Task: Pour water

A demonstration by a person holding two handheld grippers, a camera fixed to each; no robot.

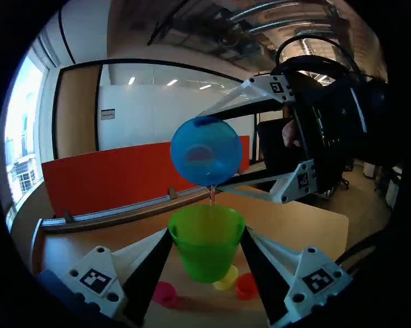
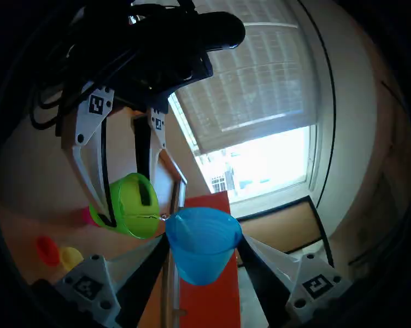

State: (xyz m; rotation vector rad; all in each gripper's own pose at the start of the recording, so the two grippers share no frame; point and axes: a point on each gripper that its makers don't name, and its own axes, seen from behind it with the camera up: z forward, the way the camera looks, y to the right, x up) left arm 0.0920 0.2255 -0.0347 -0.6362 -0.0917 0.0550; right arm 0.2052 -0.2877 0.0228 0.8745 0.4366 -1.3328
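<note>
A green cup (image 1: 206,246) stands upright between the fingers of my left gripper (image 1: 205,251), which is shut on it above the wooden table (image 1: 293,224). Just above it hangs a blue cup (image 1: 206,151), tipped with its mouth toward me, and a thin stream of water (image 1: 211,195) falls from its rim into the green cup. My right gripper (image 2: 203,251) is shut on the blue cup (image 2: 203,243). In the right gripper view the green cup (image 2: 130,206) sits just beyond the blue cup's rim, held by the left gripper (image 2: 126,210).
Three small cups lie on the table under the green cup: pink (image 1: 165,293), yellow (image 1: 226,277) and red (image 1: 246,286). A red partition (image 1: 107,177) runs behind the table. A bright window (image 2: 254,158) is in the right gripper view.
</note>
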